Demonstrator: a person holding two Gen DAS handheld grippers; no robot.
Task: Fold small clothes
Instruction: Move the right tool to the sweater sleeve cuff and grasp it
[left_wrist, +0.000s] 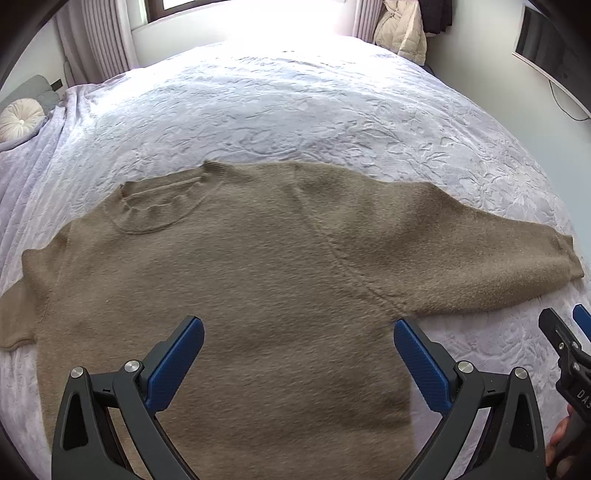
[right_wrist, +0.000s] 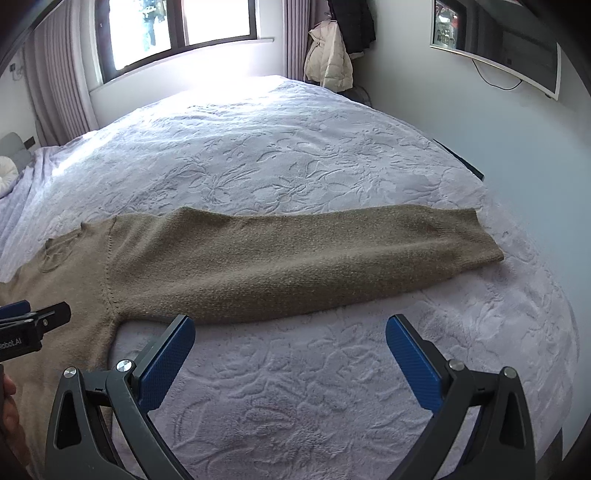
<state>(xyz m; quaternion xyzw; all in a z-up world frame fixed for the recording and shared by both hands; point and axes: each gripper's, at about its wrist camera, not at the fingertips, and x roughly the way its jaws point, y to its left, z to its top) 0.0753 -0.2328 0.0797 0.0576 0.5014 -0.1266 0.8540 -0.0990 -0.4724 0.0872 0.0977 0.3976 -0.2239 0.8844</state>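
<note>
A tan knitted sweater (left_wrist: 236, 280) lies flat on the bed, collar (left_wrist: 155, 206) at the far left, its right sleeve (left_wrist: 480, 258) stretched out to the right. My left gripper (left_wrist: 299, 332) is open and empty above the sweater's body. In the right wrist view the sleeve (right_wrist: 295, 266) runs across the bed to its cuff (right_wrist: 480, 236). My right gripper (right_wrist: 290, 330) is open and empty, over bare bedspread just in front of the sleeve, near the armpit. The right gripper also shows at the left wrist view's right edge (left_wrist: 565, 332); the left gripper shows at the right wrist view's left edge (right_wrist: 29, 317).
The bed has a pale lilac embossed bedspread (right_wrist: 314, 387). A round cream cushion (left_wrist: 20, 120) lies at the far left. A cream jacket (right_wrist: 328, 59) hangs by the far wall, a monitor (right_wrist: 498, 40) is mounted on the right wall, a window (right_wrist: 177, 29) behind.
</note>
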